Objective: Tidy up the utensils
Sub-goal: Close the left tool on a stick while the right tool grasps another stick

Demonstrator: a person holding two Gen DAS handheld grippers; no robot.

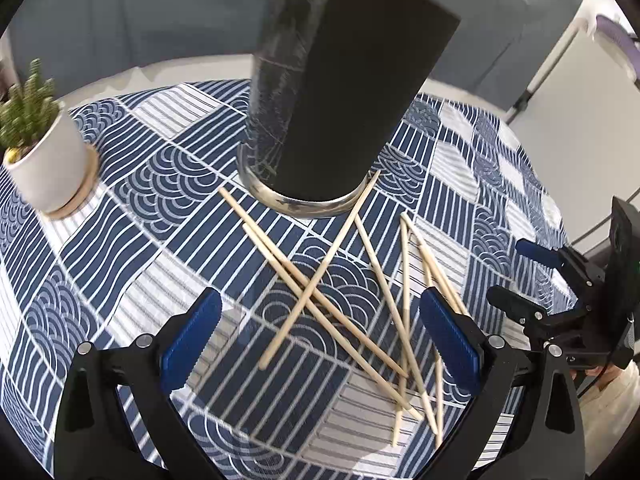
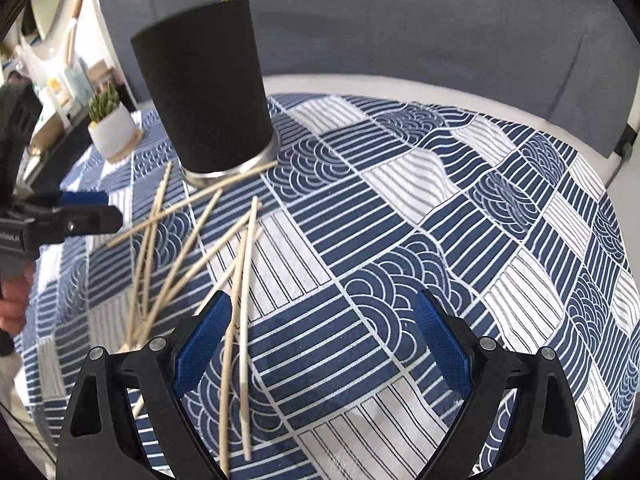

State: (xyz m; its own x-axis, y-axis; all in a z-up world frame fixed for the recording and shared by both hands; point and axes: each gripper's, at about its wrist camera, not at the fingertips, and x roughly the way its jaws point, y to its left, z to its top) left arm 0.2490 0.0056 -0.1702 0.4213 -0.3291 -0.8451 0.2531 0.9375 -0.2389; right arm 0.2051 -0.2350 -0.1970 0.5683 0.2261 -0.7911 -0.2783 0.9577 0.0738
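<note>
Several wooden chopsticks (image 1: 320,280) lie crossed on the blue patterned tablecloth (image 1: 120,240) in front of a tall black holder (image 1: 336,92) with a metal base. One or two sticks poke out of the holder (image 2: 208,88) top. My left gripper (image 1: 320,336) hovers open above the pile, holding nothing. In the left wrist view my right gripper (image 1: 516,272) is at the right, open. My right gripper (image 2: 324,344) is open over two chopsticks (image 2: 244,320) near its left finger. The left gripper (image 2: 100,208) shows at the left edge of the right wrist view.
A small potted succulent in a white pot (image 1: 48,160) stands at the table's left, also seen as the pot (image 2: 114,128) behind the holder. A grey sofa back (image 2: 400,20) runs behind the table. A hand (image 2: 16,304) grips the left tool.
</note>
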